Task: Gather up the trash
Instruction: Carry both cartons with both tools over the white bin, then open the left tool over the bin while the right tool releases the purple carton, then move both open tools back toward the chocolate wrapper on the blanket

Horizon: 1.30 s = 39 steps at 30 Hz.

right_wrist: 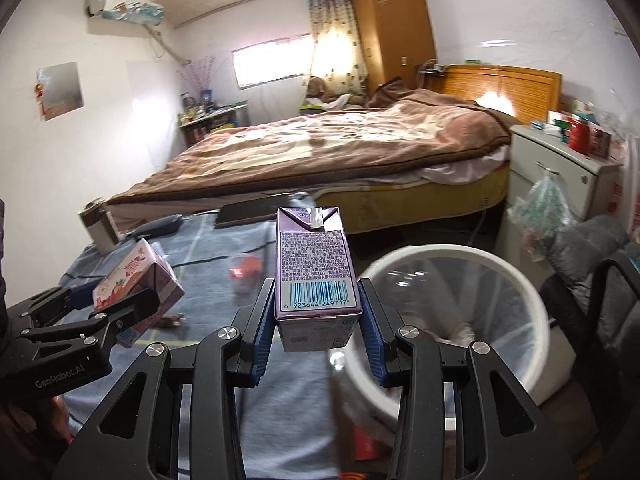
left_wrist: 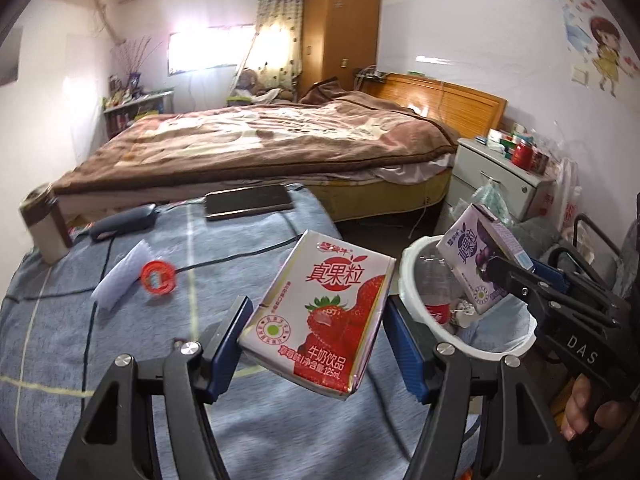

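Both cartons are lifted: the left gripper clamps the strawberry carton over the bench, the right gripper clamps the purple carton beside the bin. Next, I'd guess, carry over the bin's rim, then release.

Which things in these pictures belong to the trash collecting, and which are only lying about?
Belong to the job:
- strawberry milk carton, held in left hand-held gripper
- purple carton, held in right hand-held gripper
- white trash bin

Only lying about:
- dark tablet
- thermos cup
- red ring
- bed
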Each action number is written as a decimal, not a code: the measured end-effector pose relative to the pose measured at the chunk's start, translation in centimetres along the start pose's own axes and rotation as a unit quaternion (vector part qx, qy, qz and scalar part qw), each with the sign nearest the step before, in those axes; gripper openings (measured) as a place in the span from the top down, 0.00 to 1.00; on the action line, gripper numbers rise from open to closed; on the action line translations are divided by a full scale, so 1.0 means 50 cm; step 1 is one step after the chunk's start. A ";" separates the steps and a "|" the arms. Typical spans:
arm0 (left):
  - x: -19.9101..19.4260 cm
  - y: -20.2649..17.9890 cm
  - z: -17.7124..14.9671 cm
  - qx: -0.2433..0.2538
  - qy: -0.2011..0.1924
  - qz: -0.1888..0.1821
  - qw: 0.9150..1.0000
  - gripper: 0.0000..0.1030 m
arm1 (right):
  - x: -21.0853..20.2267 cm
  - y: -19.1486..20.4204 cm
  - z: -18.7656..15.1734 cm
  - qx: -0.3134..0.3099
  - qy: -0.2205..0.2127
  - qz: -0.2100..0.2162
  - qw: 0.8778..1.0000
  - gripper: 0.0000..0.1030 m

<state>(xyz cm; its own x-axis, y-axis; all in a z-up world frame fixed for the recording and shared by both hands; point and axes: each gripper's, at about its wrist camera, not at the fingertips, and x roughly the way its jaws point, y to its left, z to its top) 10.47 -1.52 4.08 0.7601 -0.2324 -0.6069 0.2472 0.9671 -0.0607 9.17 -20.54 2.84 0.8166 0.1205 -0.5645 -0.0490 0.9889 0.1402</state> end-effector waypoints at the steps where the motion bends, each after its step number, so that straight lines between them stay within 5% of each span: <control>1: 0.005 -0.014 0.002 0.003 0.002 -0.007 1.000 0.33 | -0.002 -0.007 -0.001 0.003 0.000 -0.004 1.000 0.60; 20: 0.127 -0.252 0.020 0.049 0.042 -0.081 0.995 0.33 | -0.017 -0.188 -0.021 0.061 0.021 -0.095 0.993 0.60; 39: 0.206 -0.280 0.007 0.036 0.088 -0.088 0.992 0.29 | 0.042 -0.243 -0.044 0.040 0.093 -0.103 0.990 0.56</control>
<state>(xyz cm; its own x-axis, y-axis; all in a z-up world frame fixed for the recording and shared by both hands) 15.05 -17.48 -1.01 0.5856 -0.3697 -0.7214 0.4146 0.9013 -0.1253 10.22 -32.09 -1.86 0.6842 -0.0622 -0.7266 0.1590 0.9851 0.0654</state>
